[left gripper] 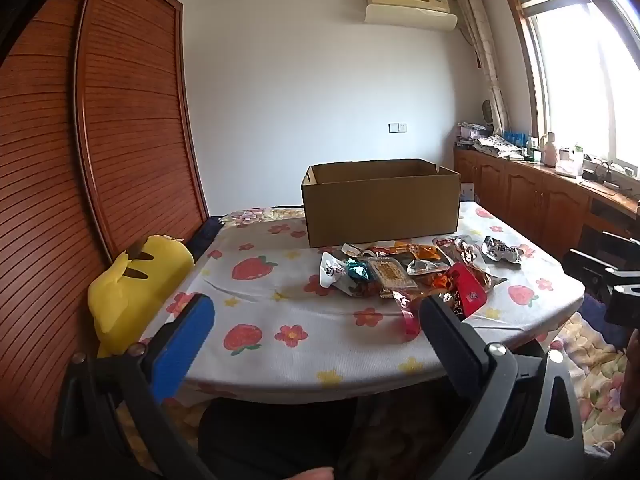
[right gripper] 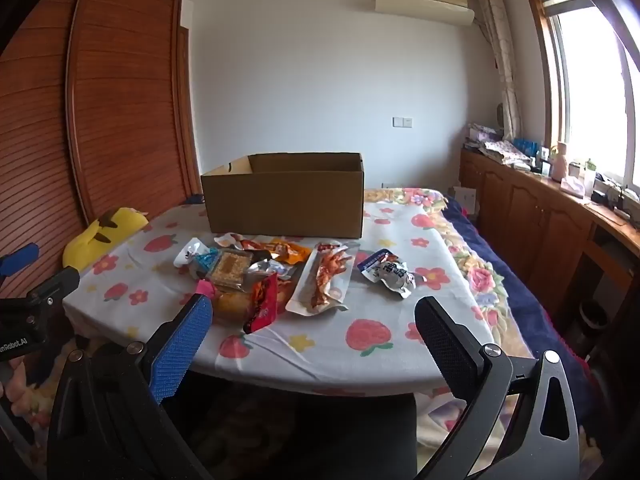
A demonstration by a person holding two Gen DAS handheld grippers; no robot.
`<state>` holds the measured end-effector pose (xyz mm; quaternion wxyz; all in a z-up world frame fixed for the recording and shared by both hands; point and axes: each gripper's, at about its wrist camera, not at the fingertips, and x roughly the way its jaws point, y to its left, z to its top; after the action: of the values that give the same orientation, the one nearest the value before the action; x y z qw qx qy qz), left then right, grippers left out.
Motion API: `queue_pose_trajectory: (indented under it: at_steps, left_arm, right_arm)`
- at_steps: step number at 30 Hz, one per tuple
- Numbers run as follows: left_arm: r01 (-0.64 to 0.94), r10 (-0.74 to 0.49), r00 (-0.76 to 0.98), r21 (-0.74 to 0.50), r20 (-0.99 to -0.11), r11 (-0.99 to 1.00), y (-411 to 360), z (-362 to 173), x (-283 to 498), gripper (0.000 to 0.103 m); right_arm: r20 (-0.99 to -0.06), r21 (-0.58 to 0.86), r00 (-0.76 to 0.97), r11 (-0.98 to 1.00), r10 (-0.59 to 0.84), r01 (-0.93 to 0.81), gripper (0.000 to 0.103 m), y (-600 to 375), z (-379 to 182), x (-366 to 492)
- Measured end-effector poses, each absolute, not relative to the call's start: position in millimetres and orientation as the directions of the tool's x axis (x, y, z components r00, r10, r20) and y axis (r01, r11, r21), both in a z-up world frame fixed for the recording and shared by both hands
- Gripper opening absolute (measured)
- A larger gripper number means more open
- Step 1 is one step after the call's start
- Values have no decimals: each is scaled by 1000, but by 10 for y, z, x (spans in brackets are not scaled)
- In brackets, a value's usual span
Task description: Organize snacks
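Note:
A heap of snack packets (left gripper: 404, 276) (right gripper: 248, 276) lies on the table with the strawberry cloth (left gripper: 280, 312) (right gripper: 360, 344). A long clear packet of red snacks (right gripper: 326, 280) and a blue-white packet (right gripper: 390, 272) (left gripper: 502, 250) lie to the heap's right. An open cardboard box (left gripper: 380, 204) (right gripper: 286, 200) stands behind them. My left gripper (left gripper: 316, 324) is open and empty, near the table's front edge. My right gripper (right gripper: 312, 328) is open and empty, also at the front edge.
A yellow plush toy (left gripper: 136, 284) (right gripper: 100, 236) sits at the table's left edge by a wooden wardrobe (left gripper: 100, 160). A bed with a floral blanket (right gripper: 492, 272) lies right of the table. Wooden cabinets (right gripper: 540, 208) with clutter run under the window.

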<state>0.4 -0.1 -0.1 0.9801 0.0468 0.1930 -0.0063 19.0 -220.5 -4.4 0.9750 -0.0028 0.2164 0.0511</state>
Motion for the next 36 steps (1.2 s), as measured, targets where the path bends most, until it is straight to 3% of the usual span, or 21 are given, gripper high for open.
queue_pose_trajectory:
  at_steps: [36]
  left_arm:
    - [35, 5, 931, 104, -366, 994, -32, 30, -23, 103]
  right_arm:
    - [-430, 16, 898, 995, 95, -97, 103, -2225, -53, 181]
